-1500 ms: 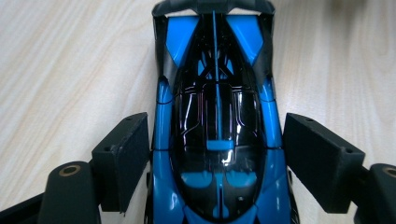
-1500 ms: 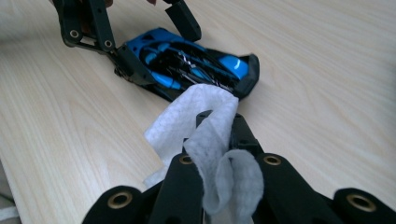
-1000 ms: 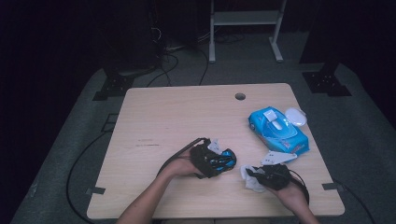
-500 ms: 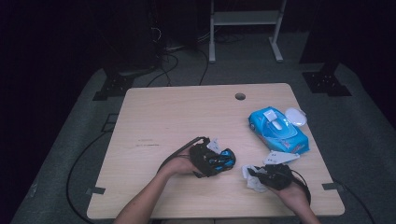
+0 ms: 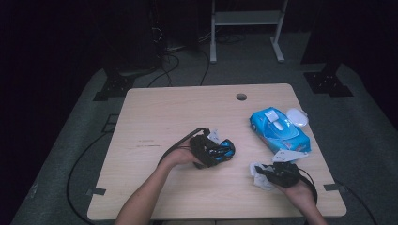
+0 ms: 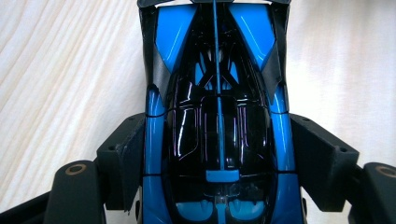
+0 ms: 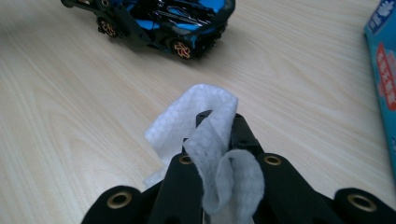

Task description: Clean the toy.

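A blue and black toy car [image 6: 219, 107] sits lengthwise between my left gripper's [image 6: 219, 163] jaws, whose pads [image 6: 126, 158] press on its two sides. From above, that gripper [image 5: 206, 150] and the car [image 5: 224, 151] are at the middle of the table. The car [image 7: 159, 18] is low over the wood, and I cannot tell whether its wheels touch. My right gripper [image 7: 219, 126] is shut on a crumpled white wipe [image 7: 205, 116]. It is near the front right [image 5: 277, 173], with the wipe [image 5: 259, 174] hanging from its left side.
A blue pack of wipes [image 5: 279, 131] lies at the right of the wooden table [image 5: 164, 112], with its edge in the right gripper view [image 7: 383, 70]. A white lid [image 5: 298, 116] lies beside the pack. A cable hole [image 5: 241, 96] sits near the far edge.
My left gripper and the car have shifted a little away from the person's body. The right gripper and its wipe have stayed put.
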Tool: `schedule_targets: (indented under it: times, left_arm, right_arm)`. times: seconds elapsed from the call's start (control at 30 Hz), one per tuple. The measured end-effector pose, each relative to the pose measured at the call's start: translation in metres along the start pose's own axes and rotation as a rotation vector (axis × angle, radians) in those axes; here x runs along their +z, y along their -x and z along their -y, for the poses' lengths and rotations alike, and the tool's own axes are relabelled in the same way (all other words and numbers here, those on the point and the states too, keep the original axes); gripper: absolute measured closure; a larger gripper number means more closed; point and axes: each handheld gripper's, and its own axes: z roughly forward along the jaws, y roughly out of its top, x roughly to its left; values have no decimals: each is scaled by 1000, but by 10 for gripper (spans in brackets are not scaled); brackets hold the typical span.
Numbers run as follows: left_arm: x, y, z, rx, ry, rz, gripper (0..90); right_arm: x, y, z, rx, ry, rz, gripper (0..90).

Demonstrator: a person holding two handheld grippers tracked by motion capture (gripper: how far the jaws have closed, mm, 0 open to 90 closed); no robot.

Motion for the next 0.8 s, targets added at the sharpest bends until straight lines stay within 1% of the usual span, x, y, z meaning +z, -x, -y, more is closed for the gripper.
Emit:
schedule_targets:
  times: [0.1, 0.17, 0.23, 0.27, 0.3, 0.4, 0.5, 0.57, 0.63, 0.73, 0.8]
  left_arm:
    - [4, -5, 4, -26, -4, -2, 258]
    - [6, -7, 5, -20, -18, -3, 258]
    - [7, -8, 7, -34, -1, 3, 258]
    - [7, -9, 7, -35, 0, 5, 258]
    - [7, -9, 7, -29, -1, 5, 258]
    - [8, -8, 7, -33, 7, 2, 257]
    - [7, -8, 7, -36, 8, 2, 256]
    - [7, -8, 8, -40, 18, 1, 255]
    - [5, -8, 8, -38, 23, -4, 244]
    - [0, -8, 7, -44, 44, -13, 218]
    - [-3, -9, 8, -51, 56, -16, 205]
  right_arm:
    - [1, 7, 4, 18, -8, 9, 844]
    - [1, 12, 7, 32, -10, 15, 841]
    - [3, 17, 11, 46, -14, 20, 835]
    - [4, 18, 12, 47, -17, 23, 828]
    - [5, 19, 13, 51, -21, 27, 810]
    - [8, 23, 16, 62, -29, 32, 725]
    - [7, 24, 15, 67, -15, 32, 640]
    - [6, 25, 15, 65, -2, 30, 584]
    - [4, 26, 14, 61, 10, 35, 554]
    - [0, 27, 12, 68, 33, 29, 508]
    - [-2, 27, 10, 67, 51, 25, 495]
